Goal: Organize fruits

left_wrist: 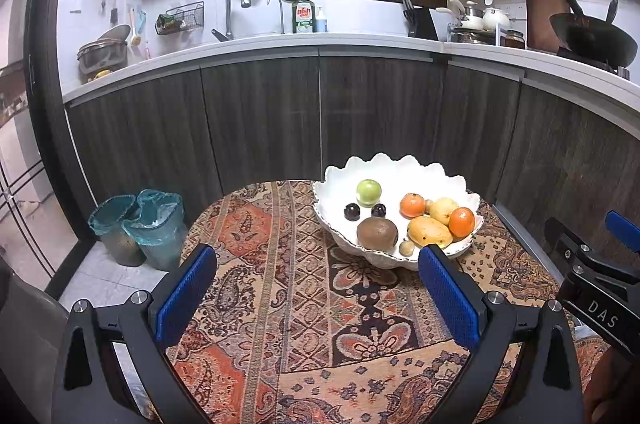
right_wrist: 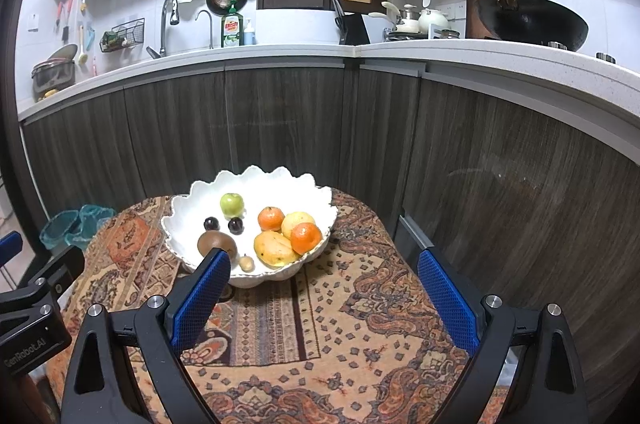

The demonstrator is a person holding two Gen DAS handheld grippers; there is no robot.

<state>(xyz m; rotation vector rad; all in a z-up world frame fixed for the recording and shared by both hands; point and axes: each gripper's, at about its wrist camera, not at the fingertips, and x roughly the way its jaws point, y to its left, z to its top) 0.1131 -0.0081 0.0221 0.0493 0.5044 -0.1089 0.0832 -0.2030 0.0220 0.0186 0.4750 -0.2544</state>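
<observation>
A white scalloped bowl (left_wrist: 340,183) (right_wrist: 188,216) stands at the far side of the small patterned table. In it lie a green apple (left_wrist: 369,191) (right_wrist: 231,204), two dark plums (left_wrist: 352,212) (right_wrist: 211,224), a brown kiwi (left_wrist: 377,233) (right_wrist: 214,243), two oranges (left_wrist: 461,222) (right_wrist: 306,238), a yellow mango (left_wrist: 429,231) (right_wrist: 274,248), a yellow pear (left_wrist: 443,209) and a small tan fruit (left_wrist: 406,248) (right_wrist: 247,264). My left gripper (left_wrist: 320,256) is open and empty, short of the bowl. My right gripper (right_wrist: 326,260) is open and empty, near the bowl's front right.
The patterned cloth (left_wrist: 288,284) covers the table. Two lined bins (left_wrist: 140,228) stand on the floor at the left. Dark cabinet fronts (right_wrist: 280,127) under a white counter run close behind the table. The right gripper's body (left_wrist: 592,264) shows at the left wrist view's right edge.
</observation>
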